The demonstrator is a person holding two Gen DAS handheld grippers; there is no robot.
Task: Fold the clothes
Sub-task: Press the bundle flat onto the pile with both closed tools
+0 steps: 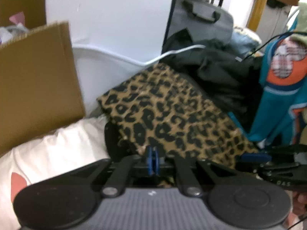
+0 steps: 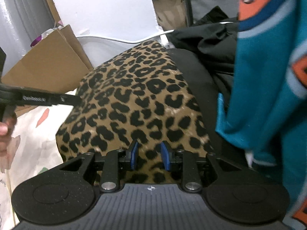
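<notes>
The folded garment (image 2: 134,99) lies on the bed (image 2: 32,143). A cardboard box (image 2: 49,65) stands behind its left side. A jacket (image 2: 211,38) lies behind its right side; a jersey (image 2: 268,76) hangs right.

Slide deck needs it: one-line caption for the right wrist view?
Right gripper open over the folded leopard-print garment, teal jersey hanging at right, left gripper reaching in from the left.

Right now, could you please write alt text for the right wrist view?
The right gripper, jaws open, hovers over a leopard-print garment. The left gripper reaches the garment's left edge; a teal jersey hangs at right.
</notes>
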